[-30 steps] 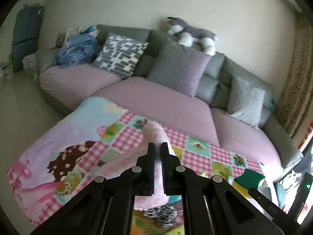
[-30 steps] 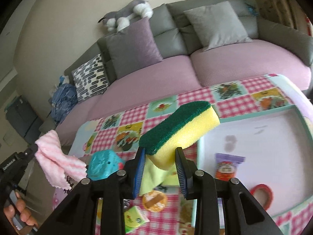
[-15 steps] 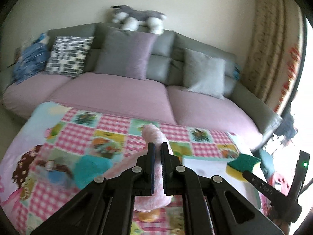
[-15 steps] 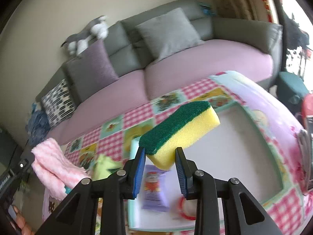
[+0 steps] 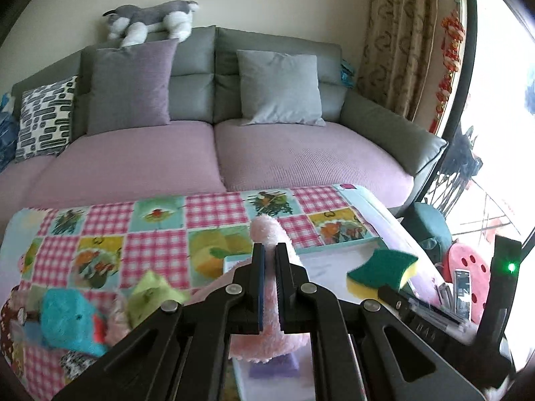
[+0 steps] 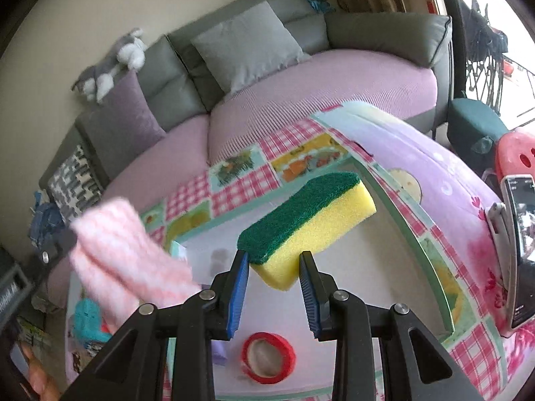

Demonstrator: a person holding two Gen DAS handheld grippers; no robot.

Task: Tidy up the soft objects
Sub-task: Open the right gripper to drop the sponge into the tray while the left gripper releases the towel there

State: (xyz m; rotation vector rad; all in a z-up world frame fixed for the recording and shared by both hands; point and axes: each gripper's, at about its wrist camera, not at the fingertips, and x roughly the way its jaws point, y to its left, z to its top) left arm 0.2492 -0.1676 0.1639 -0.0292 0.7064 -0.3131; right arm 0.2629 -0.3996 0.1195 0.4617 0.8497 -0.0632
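My left gripper (image 5: 269,250) is shut on a fluffy pink cloth (image 5: 267,334) that hangs below its fingers over the near-left part of the white tray (image 5: 327,269). The cloth also shows, blurred, in the right wrist view (image 6: 123,260). My right gripper (image 6: 274,260) is shut on a yellow sponge with a green scouring top (image 6: 307,220), held above the tray (image 6: 384,267). The sponge shows in the left wrist view (image 5: 381,269) at the right.
A red tape roll (image 6: 269,357) and a purple packet (image 6: 219,352) lie in the tray. A teal soft toy (image 5: 72,320) and a lime cloth (image 5: 152,297) lie on the patterned tablecloth (image 5: 150,234). A sofa with cushions (image 5: 277,87) stands behind. A phone (image 6: 521,244) is at the right.
Both grippers have swung to the right over the tray. The pink cloth and the sponge came along, still held.
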